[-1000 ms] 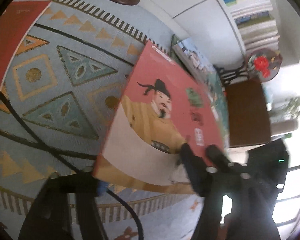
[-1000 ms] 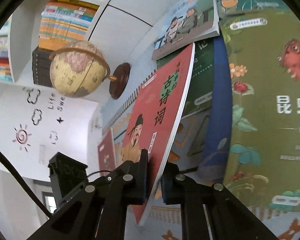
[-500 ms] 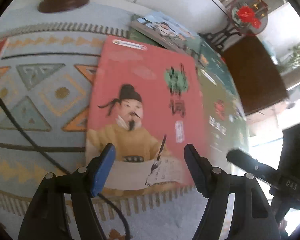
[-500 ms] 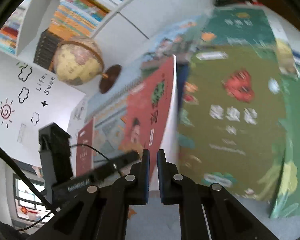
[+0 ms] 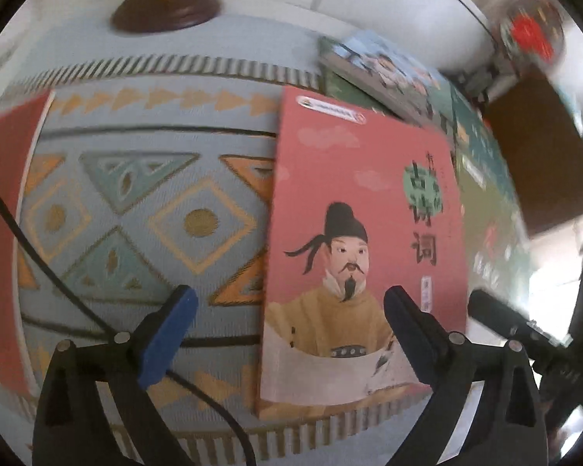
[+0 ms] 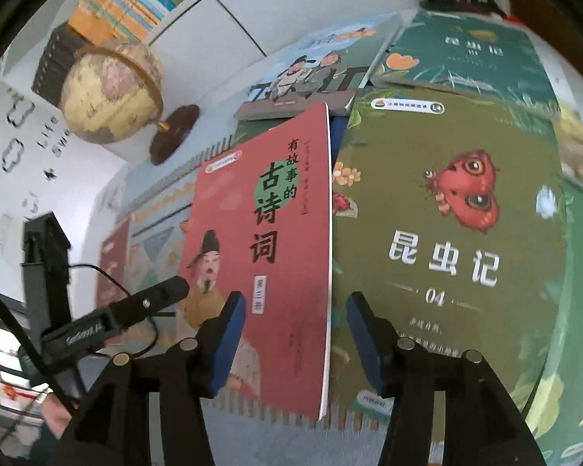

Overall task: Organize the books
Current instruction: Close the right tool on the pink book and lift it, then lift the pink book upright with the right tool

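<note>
Left tongs [image 5: 287, 308]: jaws have just been opening and stand wide apart, hanging above the rug, gripping nothing; the right finger shows over the pink book's lower part.
Right tongs [image 6: 295, 322]: jaws have just been opening, now apart and clamping nothing; the pink book's right edge shows between them.
Pink book [image 6: 268, 256]: lies flat, cover up, on the patterned rug [image 5: 136, 209], its right edge over the green insect book [image 6: 447, 240].
Further books: a pale blue one [image 6: 315, 73] and a dark green one [image 6: 474, 54] beyond.
Red book [image 5: 0, 240]: at the rug's left.
Globe [image 6: 110, 93]: by the white shelf.
</note>
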`<state>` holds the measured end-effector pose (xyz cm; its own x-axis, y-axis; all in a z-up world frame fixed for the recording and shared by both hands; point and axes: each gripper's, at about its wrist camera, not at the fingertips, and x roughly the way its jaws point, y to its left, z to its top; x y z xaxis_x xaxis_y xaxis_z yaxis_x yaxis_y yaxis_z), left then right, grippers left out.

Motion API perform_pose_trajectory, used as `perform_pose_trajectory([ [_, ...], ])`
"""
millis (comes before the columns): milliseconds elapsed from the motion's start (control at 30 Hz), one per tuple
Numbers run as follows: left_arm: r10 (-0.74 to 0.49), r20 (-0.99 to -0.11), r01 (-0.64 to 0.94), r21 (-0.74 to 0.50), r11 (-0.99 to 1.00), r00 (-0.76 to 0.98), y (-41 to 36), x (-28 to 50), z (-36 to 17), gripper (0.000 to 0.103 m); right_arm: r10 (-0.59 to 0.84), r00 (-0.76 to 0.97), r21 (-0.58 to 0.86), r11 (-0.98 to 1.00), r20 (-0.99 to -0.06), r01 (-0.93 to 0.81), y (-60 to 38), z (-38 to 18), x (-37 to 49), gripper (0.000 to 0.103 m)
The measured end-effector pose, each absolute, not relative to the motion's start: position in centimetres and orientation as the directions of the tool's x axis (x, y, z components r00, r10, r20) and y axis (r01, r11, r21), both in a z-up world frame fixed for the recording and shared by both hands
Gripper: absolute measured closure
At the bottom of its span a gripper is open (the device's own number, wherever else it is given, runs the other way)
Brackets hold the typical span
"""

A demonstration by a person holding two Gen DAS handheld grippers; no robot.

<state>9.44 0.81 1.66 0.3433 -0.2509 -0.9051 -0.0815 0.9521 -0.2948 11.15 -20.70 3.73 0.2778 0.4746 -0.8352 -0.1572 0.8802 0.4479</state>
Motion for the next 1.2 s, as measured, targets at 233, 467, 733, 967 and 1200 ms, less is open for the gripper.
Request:
perform_pose_trajectory([
  [233,-0.114,-0.937,0.02,-0.114,0.993,0.33,-2.4,9.3,1.3,0.006,0.458,0.309,0.414,0.888,-0.834,-0.2,-19.6,3.0,10.2,0.055],
  [467,-0.214,-0.916,0.123,-0.182,0.976,0.34,-3.6,8.9,1.7,0.009,0.546,0.276,0.528,0.837,-0.791,-0.143,-20.5,2.7,10.6,0.066],
  [733,-0.655,-0.614,0.077,-0.701,0.709,0.44,0.8,8.4,3.2,0.009,0.778,0.312,0.817,0.576,-0.545,-0.011,-26.7,2.9,10.6,0.066],
  [967,-0.539,-0.734,0.069,-0.564,0.823,0.413,-2.2,9.1,1.5,0.012,0.74,0.264,0.771,0.636,-0.619,0.026,-25.8,0.4,10.1,0.066],
  [1200,-0.315,-0.822,0.218,-0.237,0.947,0.474,-5.5,7.3,2.6,0.023,0.516,0.322,0.443,0.854,-0.794,-0.274,-20.2,5.0,9.5,0.068],
])
